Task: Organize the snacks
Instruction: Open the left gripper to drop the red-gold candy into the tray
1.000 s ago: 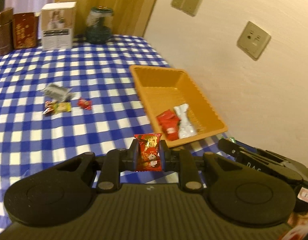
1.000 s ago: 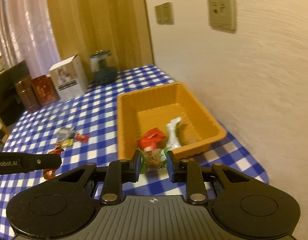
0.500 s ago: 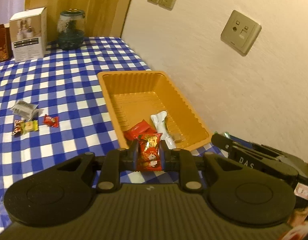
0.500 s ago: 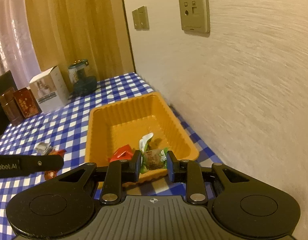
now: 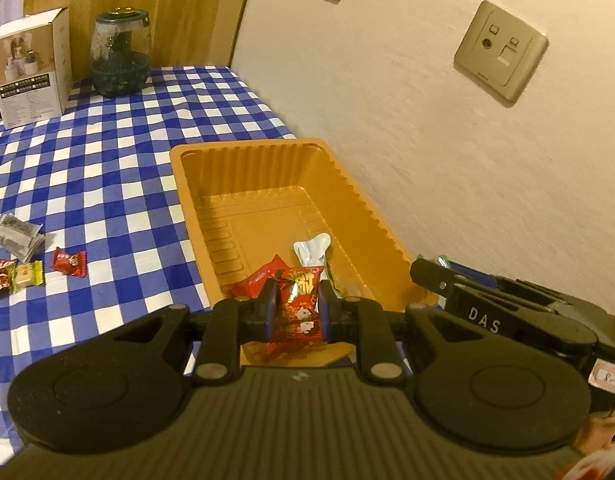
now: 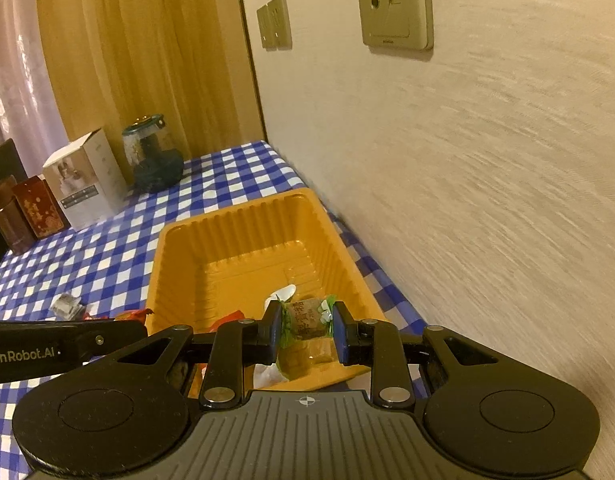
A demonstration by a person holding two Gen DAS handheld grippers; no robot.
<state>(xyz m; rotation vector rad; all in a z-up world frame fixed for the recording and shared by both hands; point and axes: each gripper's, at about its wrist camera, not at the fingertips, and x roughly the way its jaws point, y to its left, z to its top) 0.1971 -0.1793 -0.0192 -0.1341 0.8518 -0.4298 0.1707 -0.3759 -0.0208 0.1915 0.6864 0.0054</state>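
Note:
My left gripper [image 5: 297,306] is shut on a red snack packet [image 5: 299,312], held over the near end of the orange tray [image 5: 247,152]. My right gripper [image 6: 307,322] is shut on a green-and-brown wrapped candy [image 6: 307,320], also above the tray's [image 6: 235,220] near end. Inside the tray lie a red packet [image 5: 263,274] and a white wrapped snack [image 5: 313,248]. Loose on the blue checked cloth to the left are a red candy [image 5: 69,262], a yellow-green candy [image 5: 25,276] and a grey packet [image 5: 17,236].
The tray sits close to the wall on the right. At the back stand a white box [image 5: 31,68], a dark glass jar [image 5: 121,58] and brown-red tins [image 6: 23,212]. The other gripper's body [image 5: 507,312] crosses the lower right of the left wrist view.
Both grippers have moved toward the tray, each still gripping its snack. The tray has grown larger and shifted nearer the middle of both views.

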